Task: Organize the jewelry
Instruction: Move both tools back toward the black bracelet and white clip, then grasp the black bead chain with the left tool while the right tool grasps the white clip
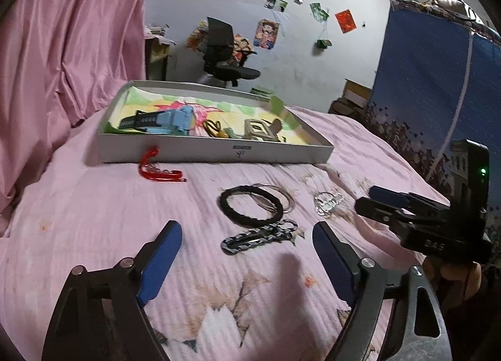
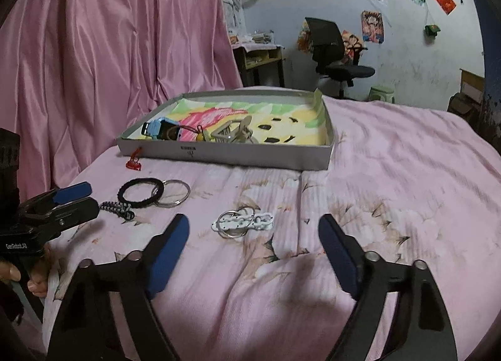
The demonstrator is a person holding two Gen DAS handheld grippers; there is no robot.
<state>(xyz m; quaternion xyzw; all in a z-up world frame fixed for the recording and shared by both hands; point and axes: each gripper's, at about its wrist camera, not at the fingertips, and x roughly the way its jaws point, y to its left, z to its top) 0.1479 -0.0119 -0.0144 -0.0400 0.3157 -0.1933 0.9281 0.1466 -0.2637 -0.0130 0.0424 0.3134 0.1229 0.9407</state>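
Though blurred, the left gripper [image 2: 83, 196] reads "GenRobot.AI".

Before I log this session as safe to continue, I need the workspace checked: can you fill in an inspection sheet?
Surface: pink floral bedspread, rumpled.
Job's things: shallow grey cardboard tray holds a blue watch and a pale clip; outside it lie a black braided bracelet, thin silver bangles, a black-and-white woven strap, a white keyring piece and a red cord.
Clutter: nothing seen.
Grippers: left gripper and right gripper open, empty.
Cables: nothing seen.
Surroundings: pink curtain, black office chair.
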